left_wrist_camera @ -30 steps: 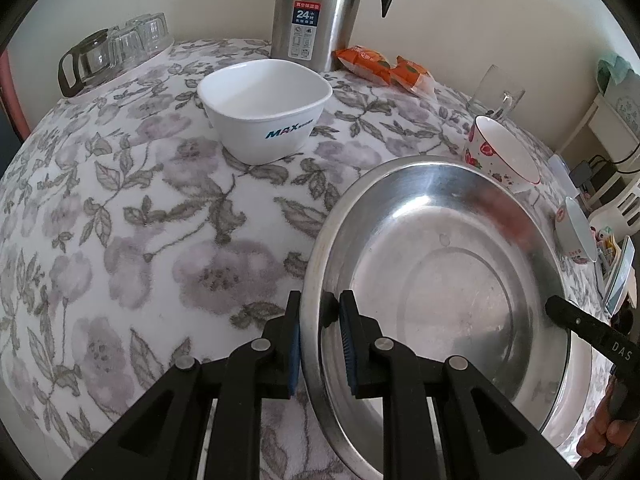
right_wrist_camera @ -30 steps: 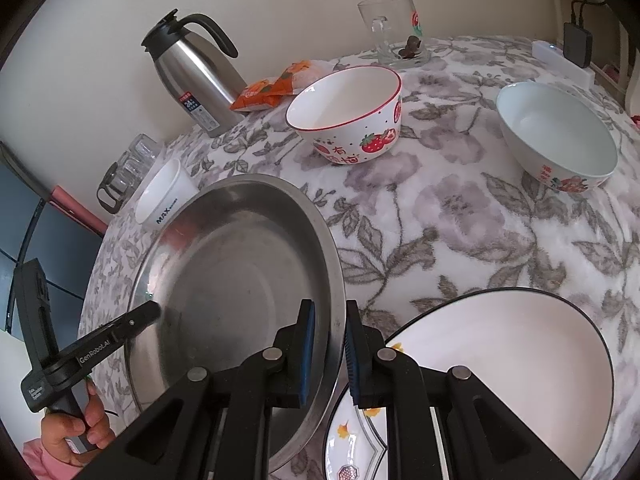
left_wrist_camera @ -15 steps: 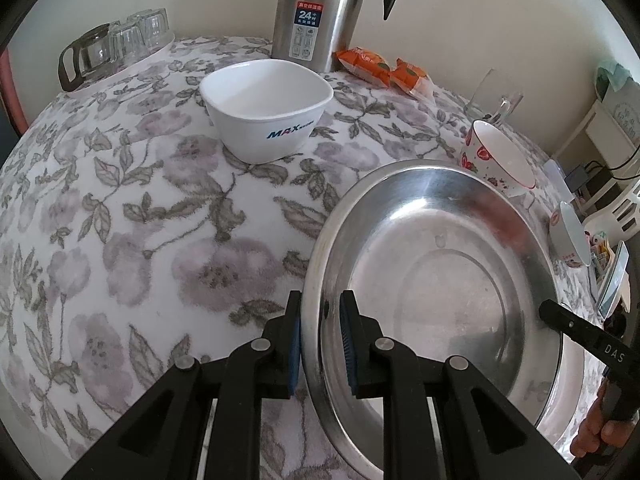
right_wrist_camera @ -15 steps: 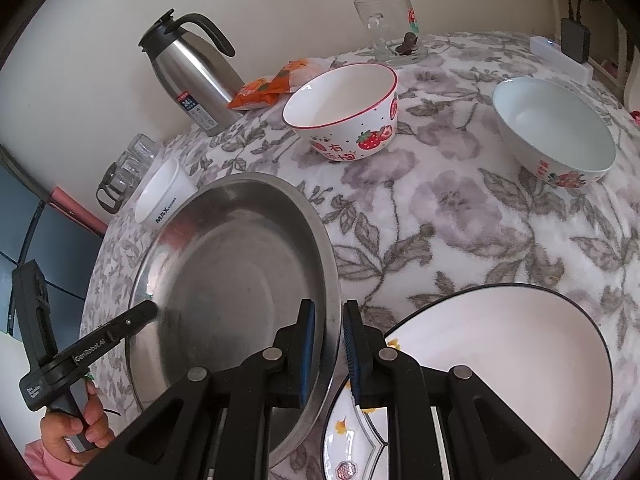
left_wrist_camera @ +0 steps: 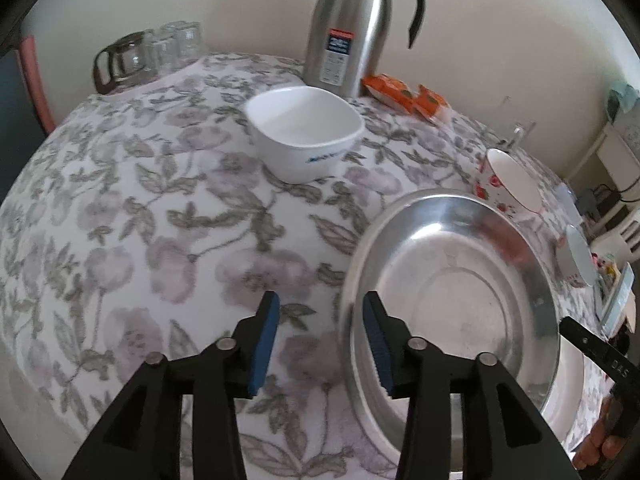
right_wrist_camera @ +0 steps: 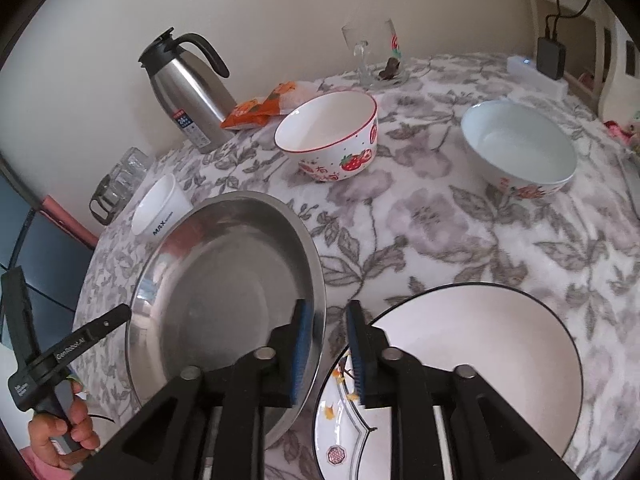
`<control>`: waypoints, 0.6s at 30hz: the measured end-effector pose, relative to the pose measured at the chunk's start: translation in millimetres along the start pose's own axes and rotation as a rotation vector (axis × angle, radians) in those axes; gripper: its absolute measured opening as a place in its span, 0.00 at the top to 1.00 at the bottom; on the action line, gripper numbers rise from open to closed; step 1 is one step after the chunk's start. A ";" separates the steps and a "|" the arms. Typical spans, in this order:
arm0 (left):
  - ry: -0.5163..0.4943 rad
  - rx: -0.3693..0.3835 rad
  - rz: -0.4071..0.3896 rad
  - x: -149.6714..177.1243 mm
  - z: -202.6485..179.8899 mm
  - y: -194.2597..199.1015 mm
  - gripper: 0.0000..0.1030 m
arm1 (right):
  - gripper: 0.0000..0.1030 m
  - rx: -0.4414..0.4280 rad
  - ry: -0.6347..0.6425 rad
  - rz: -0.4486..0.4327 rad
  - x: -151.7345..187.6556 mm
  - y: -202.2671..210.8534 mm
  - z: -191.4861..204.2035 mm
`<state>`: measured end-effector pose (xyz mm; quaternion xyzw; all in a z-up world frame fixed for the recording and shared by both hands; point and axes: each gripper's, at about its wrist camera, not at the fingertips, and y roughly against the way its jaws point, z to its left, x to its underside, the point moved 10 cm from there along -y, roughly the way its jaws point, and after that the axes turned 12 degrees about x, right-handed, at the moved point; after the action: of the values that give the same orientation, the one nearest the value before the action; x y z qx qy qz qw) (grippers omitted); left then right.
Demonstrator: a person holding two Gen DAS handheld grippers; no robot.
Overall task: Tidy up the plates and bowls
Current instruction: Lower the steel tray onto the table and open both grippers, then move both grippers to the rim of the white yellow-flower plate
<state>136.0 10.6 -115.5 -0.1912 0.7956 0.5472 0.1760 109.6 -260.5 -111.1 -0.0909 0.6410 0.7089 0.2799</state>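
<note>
Presently, items as seen:

L gripper [left_wrist_camera: 320,344]: jaws parted, just been opening; steel pan [left_wrist_camera: 452,292] rim lies between the pads, near the R pad, not pinched. Nothing held.

R gripper [right_wrist_camera: 326,350]: jaws slightly apart, just been opening; pan rim stands between the pads, beside the L pad; contact can't be told. A hand [right_wrist_camera: 60,432] is seen gripping the L tool's handle.

Steel pan: set on the floral cloth [left_wrist_camera: 140,220], its R side overlapping a white plate [right_wrist_camera: 480,360] w/ dark rim and small flower print.

Square white bowl [left_wrist_camera: 306,136]: behind the pan, blue lettering on side, upright, apart from the pan.

Strawberry bowl [right_wrist_camera: 332,136]: red rim, upright, beyond the pan.

Pale bowl [right_wrist_camera: 520,148]: upright, well apart to the R of the strawberry bowl.

Steel flask [left_wrist_camera: 348,28]: at the table's back edge by the wall; orange packets [left_wrist_camera: 404,92] just beside it.

Glass mug [right_wrist_camera: 376,52]: back of table. Glassware [left_wrist_camera: 148,52]: far L corner.
</note>
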 end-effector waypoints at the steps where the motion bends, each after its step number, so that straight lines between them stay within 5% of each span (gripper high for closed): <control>1: 0.004 -0.006 0.000 0.1 1.4 1.1 0.54 | 0.73 0.005 0.000 -0.003 0.0 1.7 0.2; 3: 0.012 -0.018 0.004 1.4 3.6 3.0 0.54 | 0.68 0.013 0.010 -0.014 0.0 5.8 2.7; 6: 0.016 -0.029 0.012 3.8 4.4 4.1 0.52 | 0.42 0.044 0.044 -0.031 0.7 10.9 9.2; 10: 0.023 -0.057 0.014 6.1 7.8 5.9 0.35 | 0.33 0.057 0.089 -0.055 1.4 17.3 21.2; 18: 0.020 -0.116 0.006 6.8 14.9 9.2 0.21 | 0.15 0.096 0.157 -0.059 7.8 17.5 35.1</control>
<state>126.6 26.8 -116.5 -0.2040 0.7647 0.5912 0.1551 102.2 -225.0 -94.2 -0.1516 0.6911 0.6596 0.2535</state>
